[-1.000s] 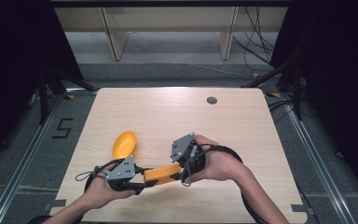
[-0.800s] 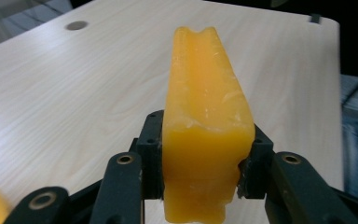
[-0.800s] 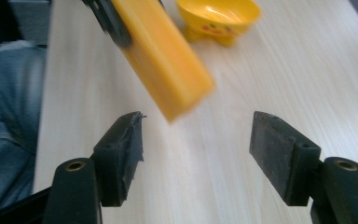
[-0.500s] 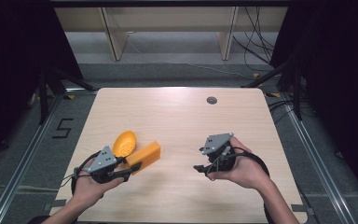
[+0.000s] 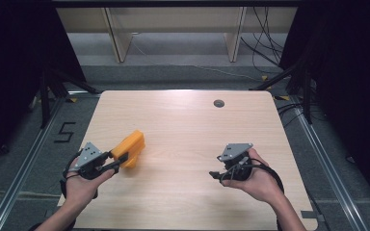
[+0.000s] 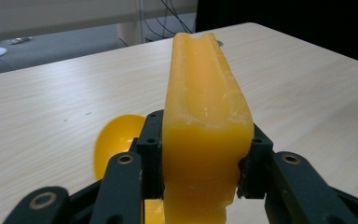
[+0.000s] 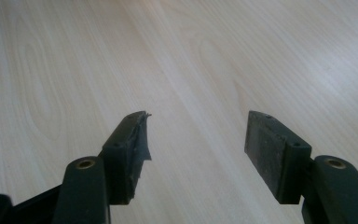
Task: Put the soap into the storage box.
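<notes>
Left gripper pinches the orange block (round orange piece behind); right gripper fingers spread above the bench.

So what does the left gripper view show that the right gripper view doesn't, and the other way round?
Left gripper view: its black jaws are clamped on a tall orange waxy block, with a round yellow-orange bowl-shaped piece lying behind on the table. Right gripper view: two black jaws spread apart with nothing between them, one pad looking frayed. Both show the light wooden tabletop.
</notes>
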### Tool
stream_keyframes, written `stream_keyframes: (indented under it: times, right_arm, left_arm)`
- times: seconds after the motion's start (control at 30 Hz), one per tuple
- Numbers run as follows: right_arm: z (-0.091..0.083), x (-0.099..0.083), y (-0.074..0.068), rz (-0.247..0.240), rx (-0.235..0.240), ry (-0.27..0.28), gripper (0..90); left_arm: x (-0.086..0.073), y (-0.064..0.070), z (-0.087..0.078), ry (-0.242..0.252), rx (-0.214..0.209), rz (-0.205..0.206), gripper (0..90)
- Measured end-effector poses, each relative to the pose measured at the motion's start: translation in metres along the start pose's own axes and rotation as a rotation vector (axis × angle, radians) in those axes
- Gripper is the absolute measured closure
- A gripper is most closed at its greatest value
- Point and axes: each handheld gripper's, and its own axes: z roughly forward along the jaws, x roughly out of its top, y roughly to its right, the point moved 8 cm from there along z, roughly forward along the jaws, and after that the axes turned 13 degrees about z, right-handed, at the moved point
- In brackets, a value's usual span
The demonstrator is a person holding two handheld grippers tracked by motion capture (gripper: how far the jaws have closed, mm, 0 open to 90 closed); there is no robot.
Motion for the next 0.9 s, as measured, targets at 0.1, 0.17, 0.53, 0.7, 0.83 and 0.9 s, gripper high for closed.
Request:
stream_keyframes:
  times: [0.1,0.17,0.53,0.7,0.83,0.9]
  right_arm:
    - [0.002,-0.003,0.001,-0.007,-0.004,-0.001,40.1]
    - [0.002,-0.004,0.003,-0.014,-0.011,-0.004,40.1]
    - [0.003,-0.008,0.005,-0.017,-0.018,-0.012,40.0]
    - [0.003,-0.009,0.005,-0.009,-0.013,-0.019,40.0]
    - [0.004,-0.010,0.001,0.019,-0.010,-0.018,40.0]
    - [0.005,-0.008,0.002,-0.010,-0.004,-0.016,39.9]
  left_arm:
    - [-0.001,-0.011,0.001,-0.005,0.042,-0.015,60.3]
    - [-0.002,-0.016,0.003,-0.012,0.067,-0.024,60.3]
    - [-0.015,-0.019,0.020,-0.071,0.123,-0.076,60.3]
    - [-0.020,-0.021,0.026,-0.101,0.135,-0.077,60.3]
    - [-0.022,-0.022,0.033,-0.115,0.141,-0.073,60.3]
    - [-0.023,-0.022,0.035,-0.119,0.142,-0.078,60.3]
